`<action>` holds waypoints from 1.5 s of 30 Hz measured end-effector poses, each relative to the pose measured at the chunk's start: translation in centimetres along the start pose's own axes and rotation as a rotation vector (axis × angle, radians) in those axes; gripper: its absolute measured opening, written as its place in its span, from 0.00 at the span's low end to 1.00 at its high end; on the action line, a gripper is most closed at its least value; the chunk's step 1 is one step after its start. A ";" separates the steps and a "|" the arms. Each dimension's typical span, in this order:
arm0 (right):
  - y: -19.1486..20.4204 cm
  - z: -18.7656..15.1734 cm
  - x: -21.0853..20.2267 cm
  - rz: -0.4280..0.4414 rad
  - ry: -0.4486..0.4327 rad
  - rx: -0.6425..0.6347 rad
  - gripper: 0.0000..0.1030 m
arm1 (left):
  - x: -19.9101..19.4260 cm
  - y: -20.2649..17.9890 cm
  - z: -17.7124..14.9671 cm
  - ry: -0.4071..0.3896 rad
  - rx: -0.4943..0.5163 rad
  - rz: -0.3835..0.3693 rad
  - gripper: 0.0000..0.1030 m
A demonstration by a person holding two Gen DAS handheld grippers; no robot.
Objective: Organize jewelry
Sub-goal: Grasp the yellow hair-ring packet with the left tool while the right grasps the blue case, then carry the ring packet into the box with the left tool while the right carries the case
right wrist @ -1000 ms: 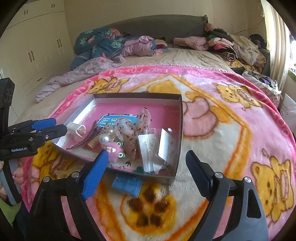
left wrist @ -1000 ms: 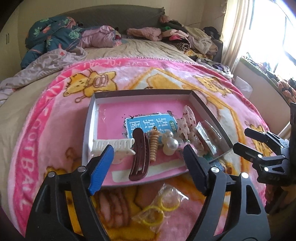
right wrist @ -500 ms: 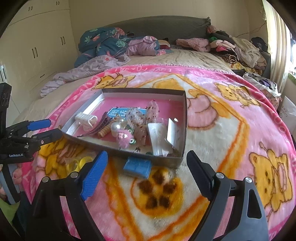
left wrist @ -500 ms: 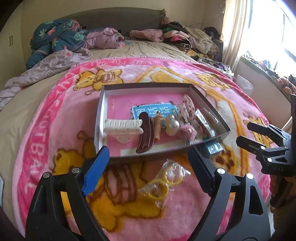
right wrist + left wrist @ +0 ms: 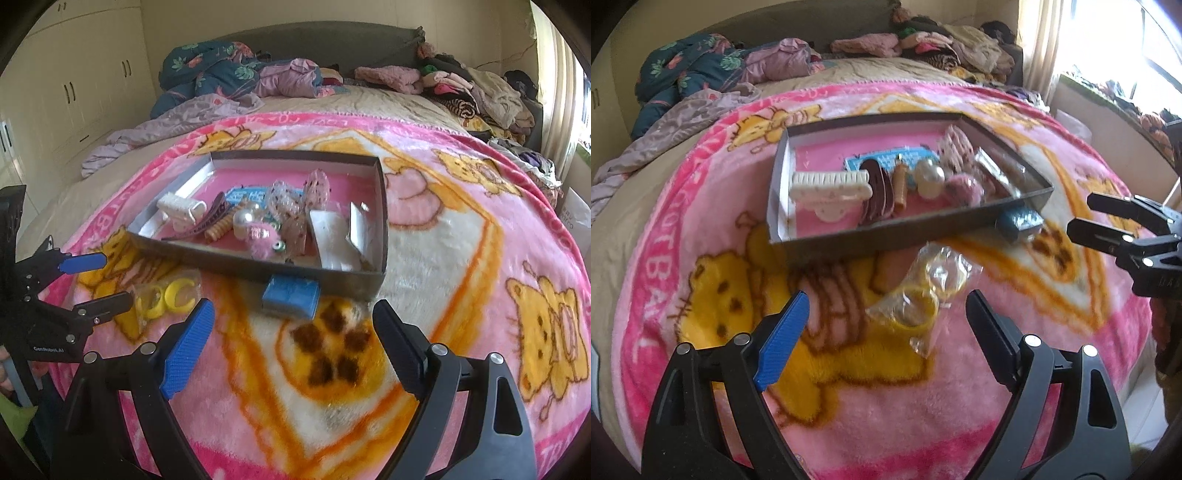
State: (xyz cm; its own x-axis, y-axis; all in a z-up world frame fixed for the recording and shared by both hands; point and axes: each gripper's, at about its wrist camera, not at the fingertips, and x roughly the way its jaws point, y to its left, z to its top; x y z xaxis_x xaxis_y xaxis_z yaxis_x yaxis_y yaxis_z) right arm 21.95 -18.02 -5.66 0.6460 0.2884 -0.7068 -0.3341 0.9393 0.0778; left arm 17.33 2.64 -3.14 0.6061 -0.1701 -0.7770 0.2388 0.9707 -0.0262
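Jewelry and hair pieces sit mostly inside a shallow dark-walled box (image 5: 905,236) on the pink cartoon blanket (image 5: 960,406) of the bed, ahead of both hand-held grippers. Contents, left to right from the left hand-held gripper's view: white claw clip (image 5: 829,186), dark brown hair clip (image 5: 877,195), ridged tan piece (image 5: 899,182), large pearl beads (image 5: 929,177), pink fuzzy ornament (image 5: 964,186), clear packets toward the right wall. Two items lie outside the box: a clear bag of yellow rings (image 5: 918,295), directly in front of the left hand-held gripper (image 5: 886,325) and roughly centred between its fingers, and a small blue box (image 5: 291,297) touching the box's near wall, ahead and slightly left of the right hand-held gripper (image 5: 291,332). Both hand-held grippers spread wide, holding nothing, hovering above the blanket. Judged step: approach to collect the loose items. Next move likely calls for the left one to lower over the crinkly bag, pinch plastic and a ring together, then lift it over the near wall. Thin film may slip.
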 end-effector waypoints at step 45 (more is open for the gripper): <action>2.9 -0.4 3.2 0.134 0.082 -0.042 0.45 | 0.9 0.1 -0.5 0.029 -0.005 -0.077 0.28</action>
State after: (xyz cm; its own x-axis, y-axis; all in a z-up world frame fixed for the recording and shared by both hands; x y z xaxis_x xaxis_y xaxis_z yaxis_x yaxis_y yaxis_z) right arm 22.79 -14.44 -7.94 0.5359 0.3926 -0.7475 -0.4427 0.8845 0.1472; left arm 17.51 2.70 -4.20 0.5635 -0.2395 -0.7906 0.2803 0.9557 -0.0897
